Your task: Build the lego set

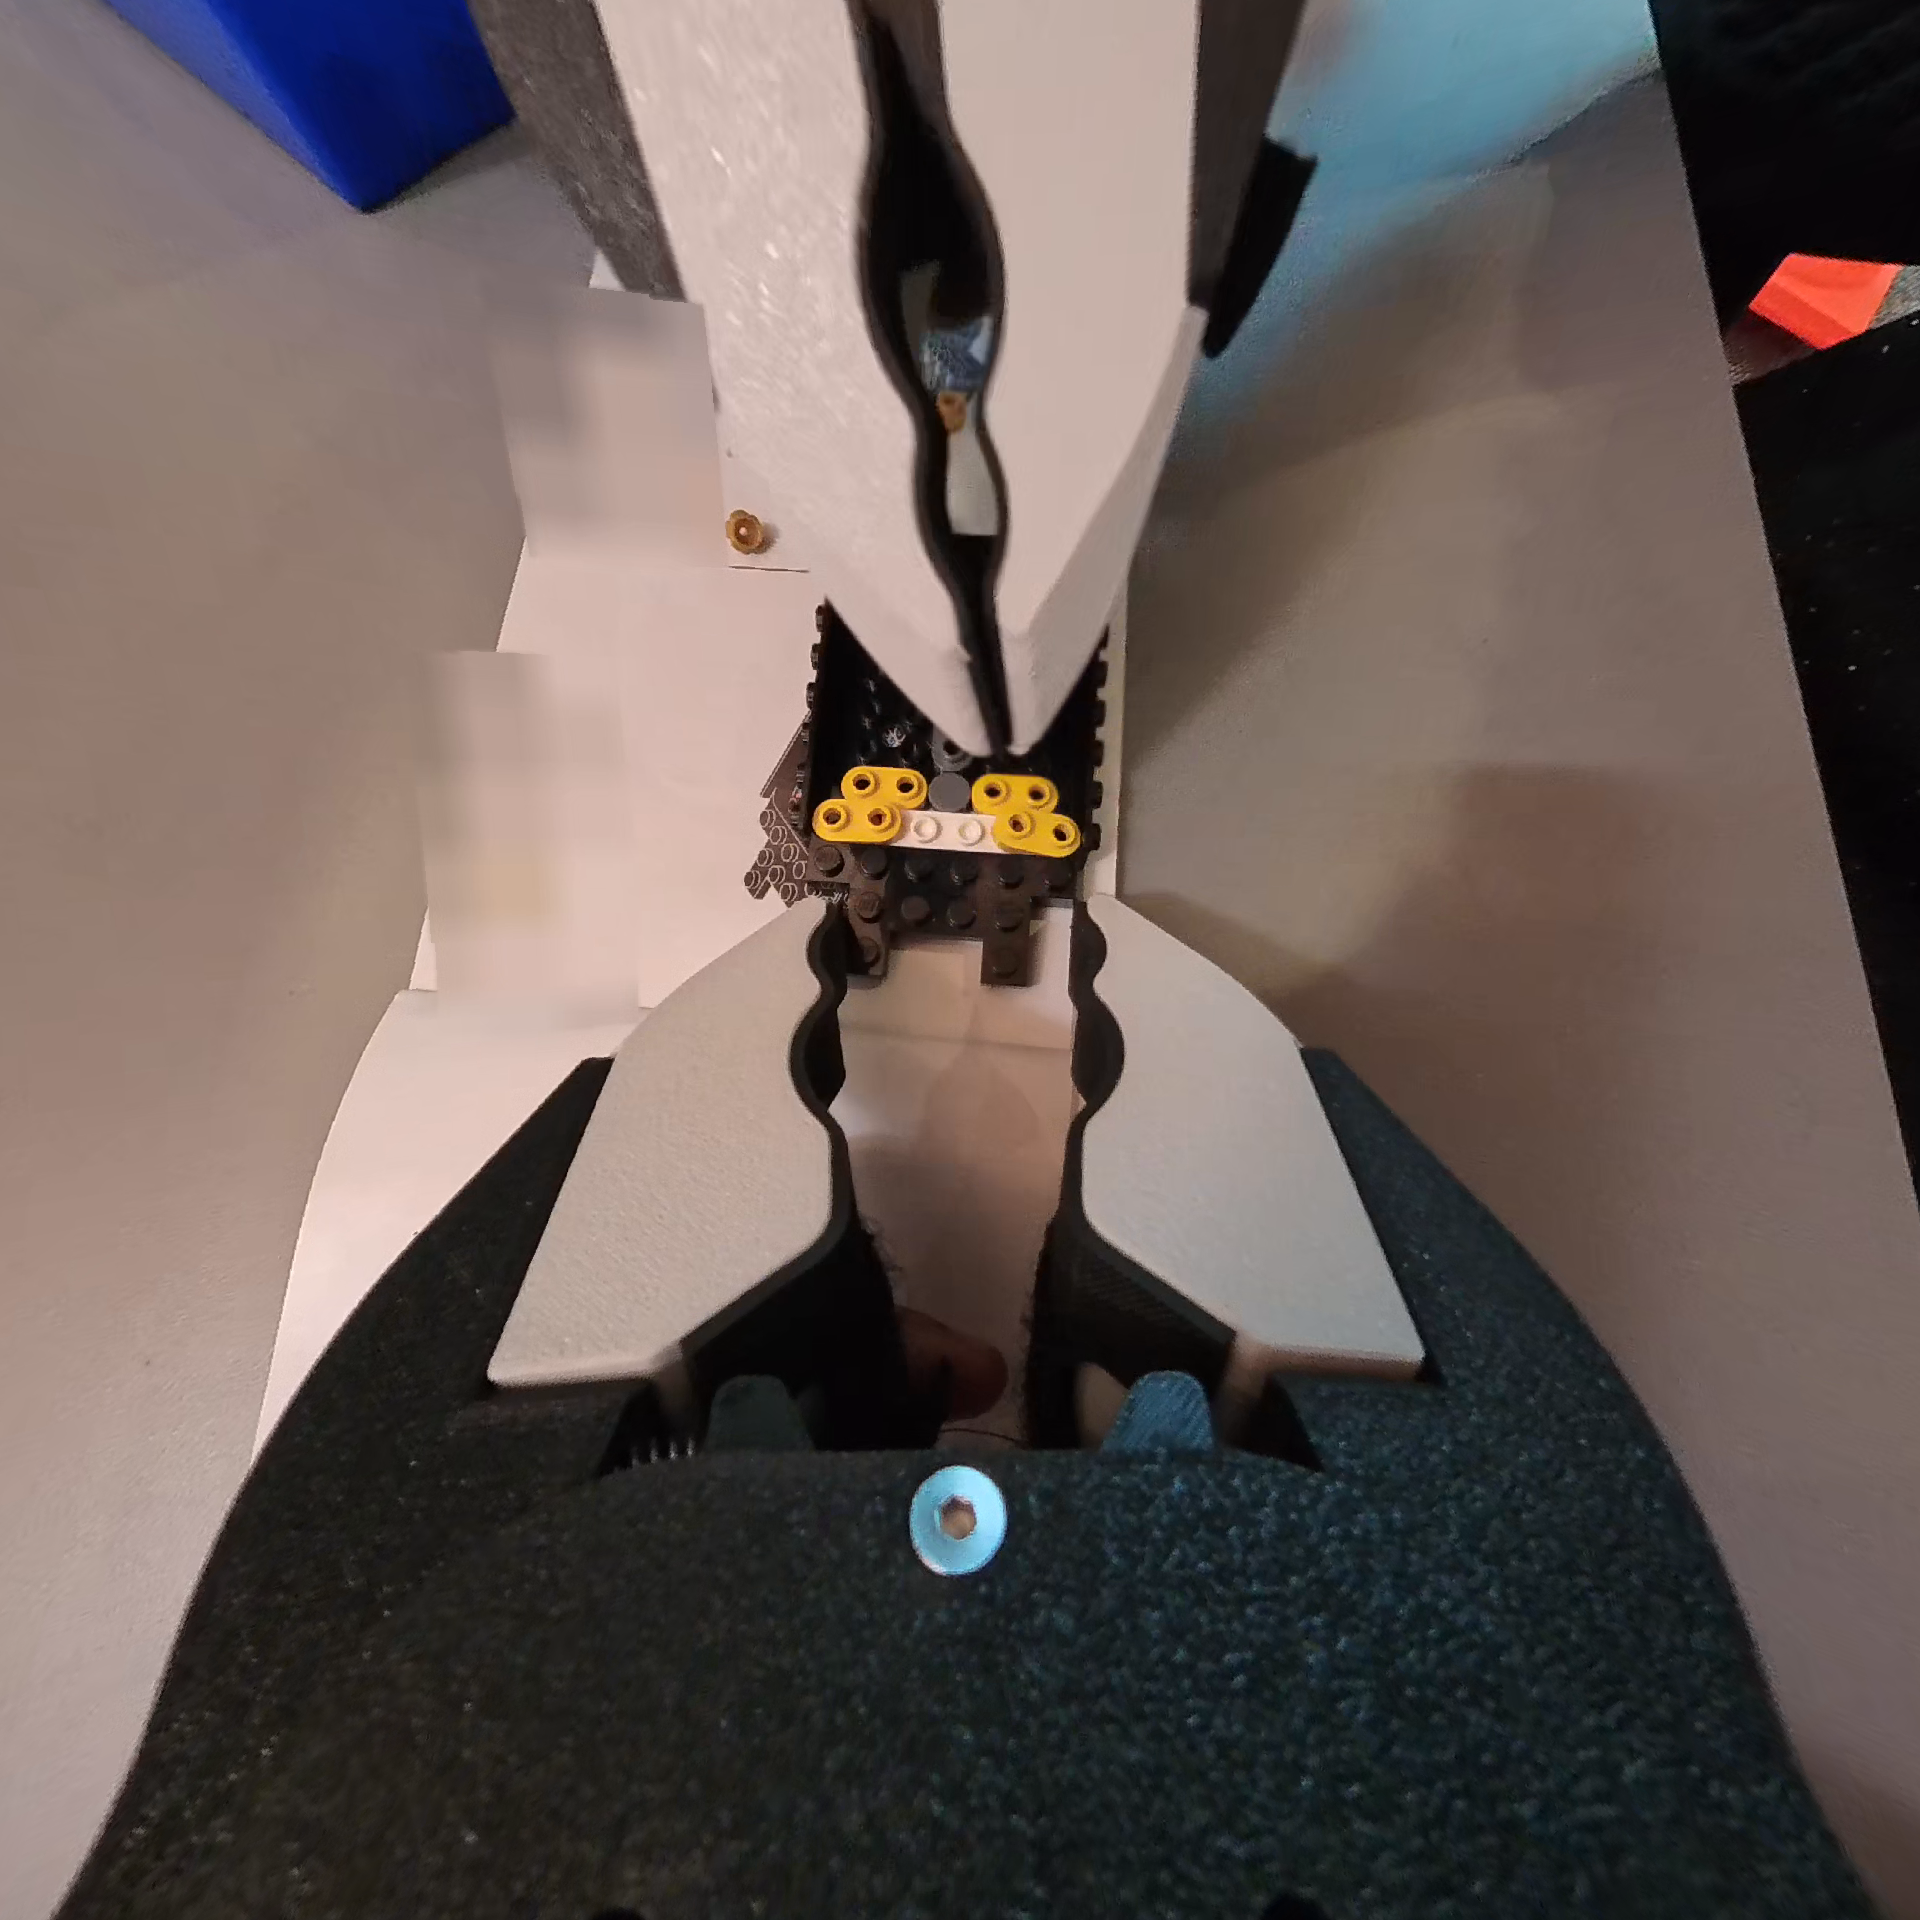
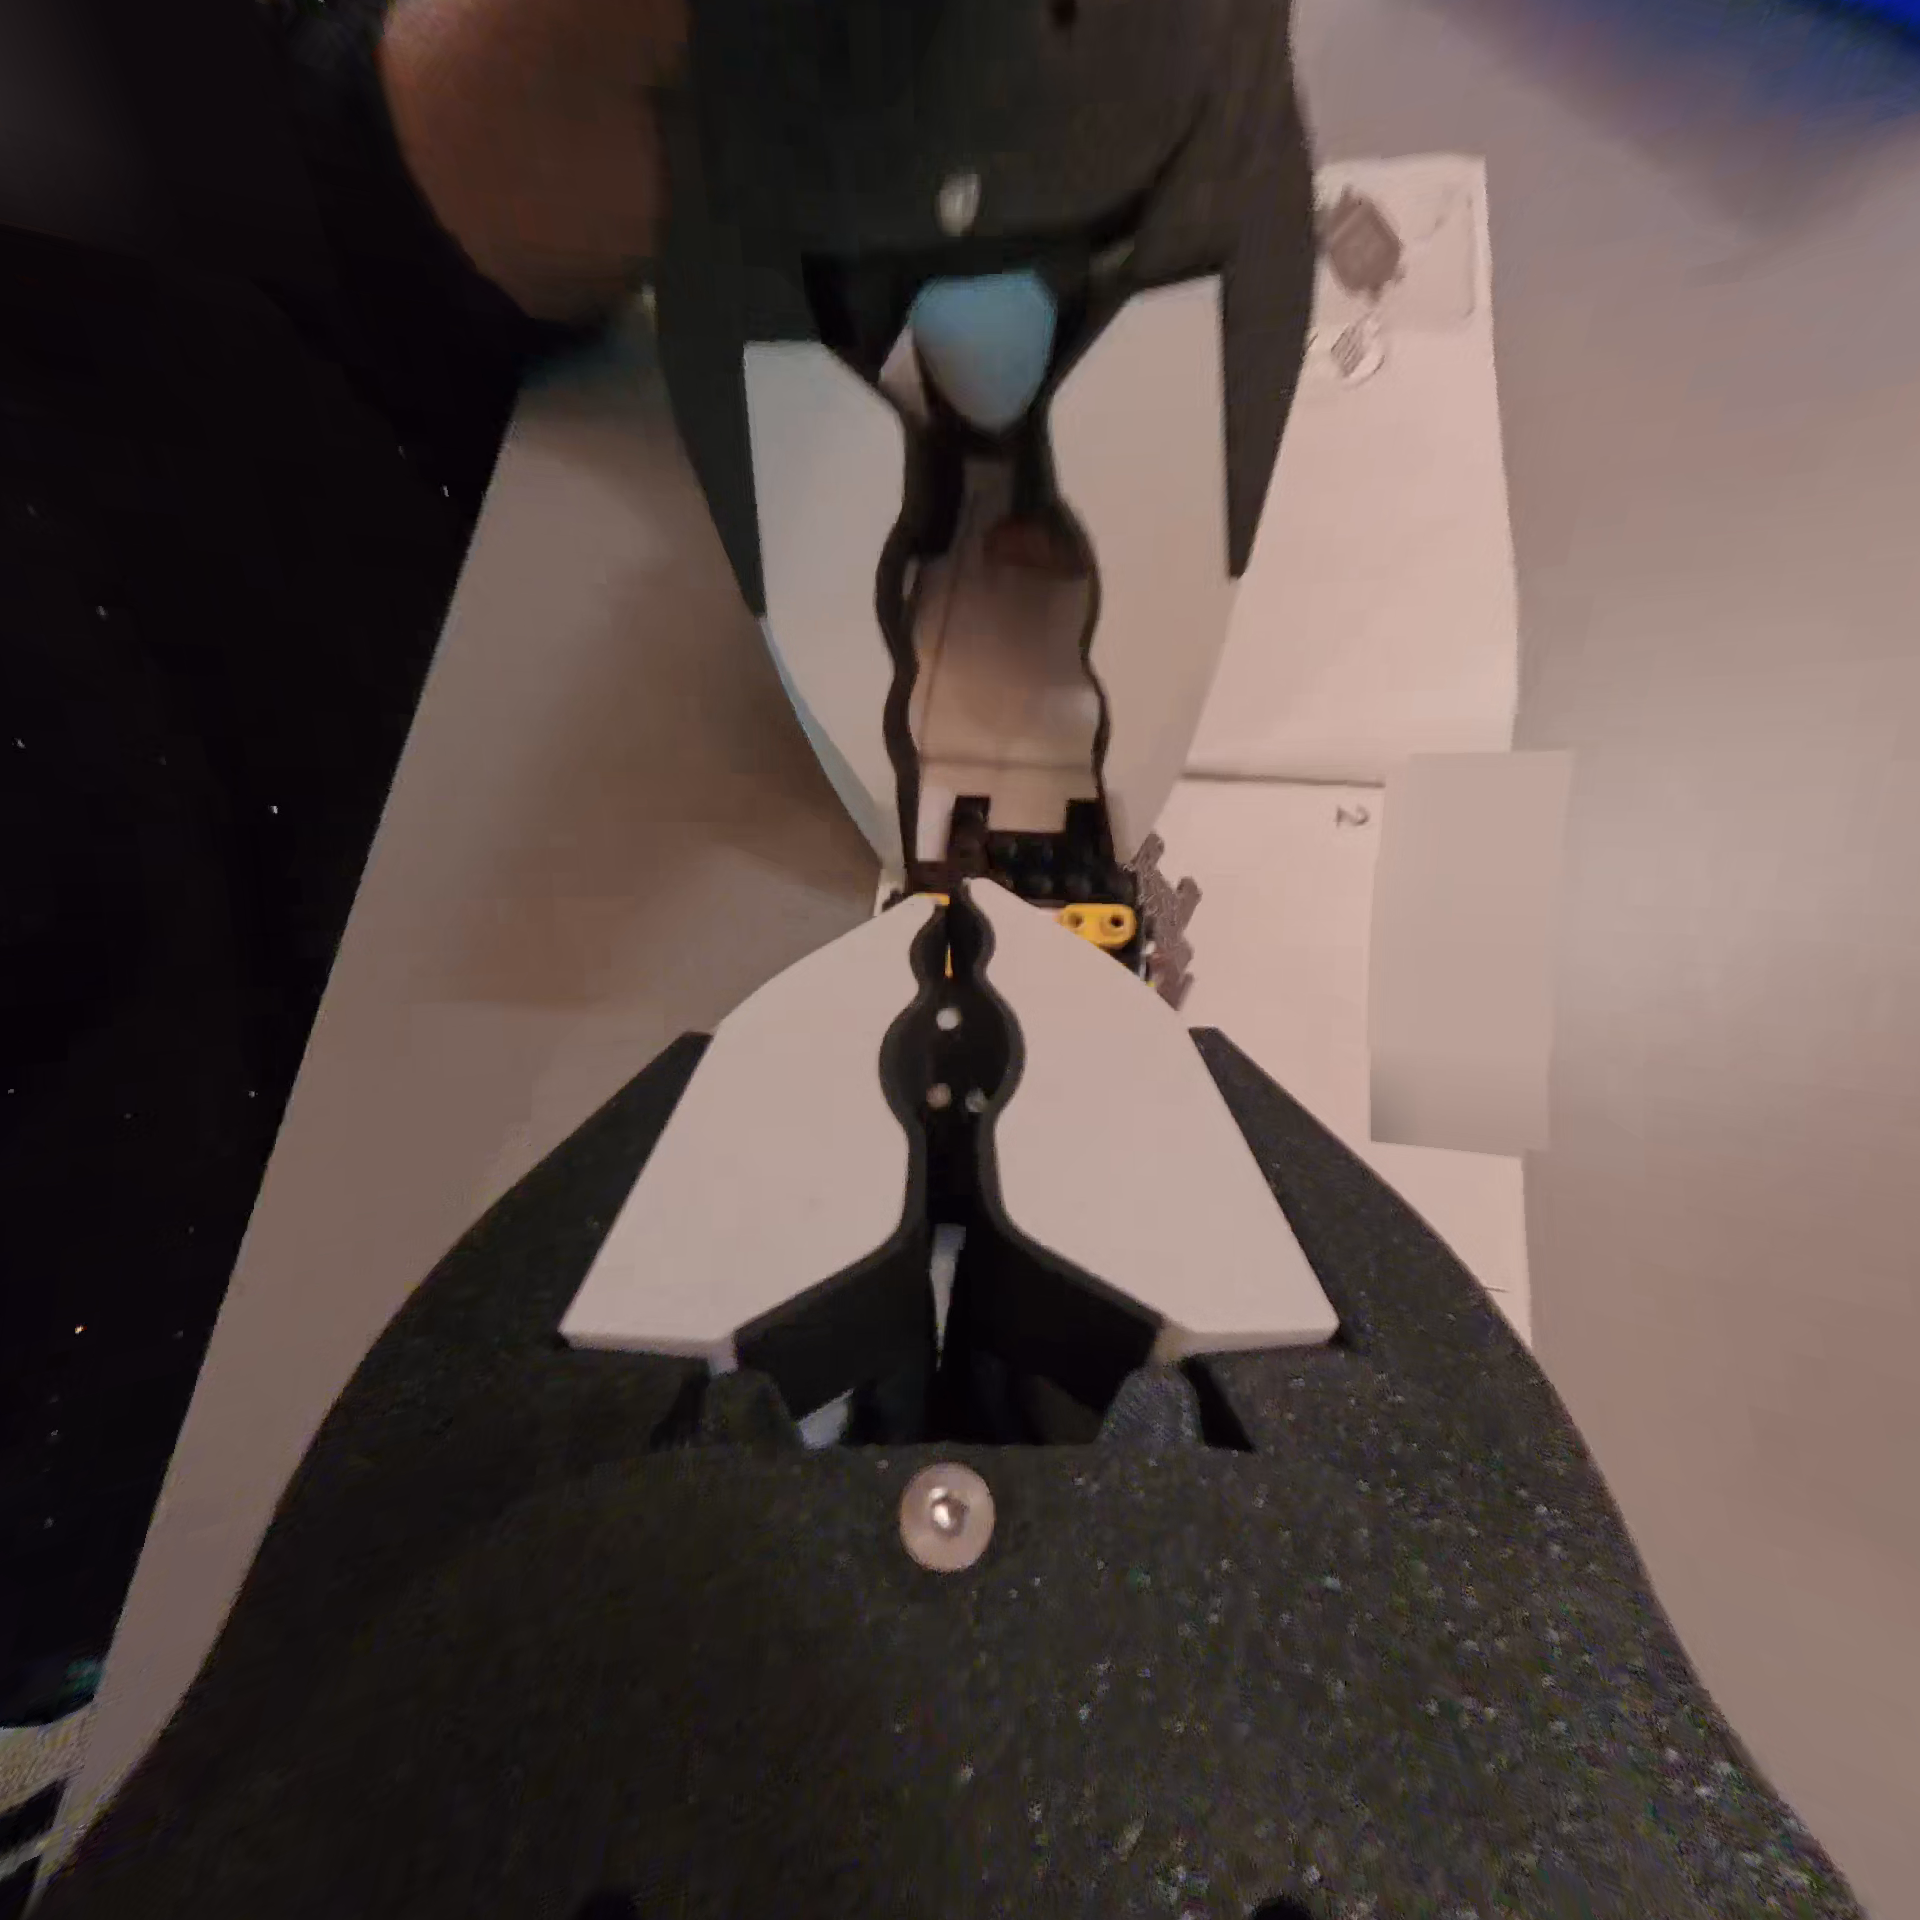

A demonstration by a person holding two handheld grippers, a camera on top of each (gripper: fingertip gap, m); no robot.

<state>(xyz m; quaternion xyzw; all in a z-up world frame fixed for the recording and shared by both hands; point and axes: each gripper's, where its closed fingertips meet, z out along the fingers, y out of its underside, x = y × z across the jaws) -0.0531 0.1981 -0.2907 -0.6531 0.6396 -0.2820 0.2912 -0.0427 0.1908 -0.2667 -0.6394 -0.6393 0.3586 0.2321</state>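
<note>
L tongs (image 1: 951,935) clamped on black brick model (image 1: 935,894), pads on its 2 side edges | R tongs (image 1: 992,743) together, tips over its grey stud (image 1: 948,794) | model on white sheet (image 1: 582,727) | likely light, stiff, joints may pop; hold side edges

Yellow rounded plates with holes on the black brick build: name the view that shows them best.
The left wrist view: both pairs of yellow rounded plates sit unobstructed on the black brick build, flanking a white plate. The right wrist view shows only one yellow piece; the right gripper hides the rest.
</note>
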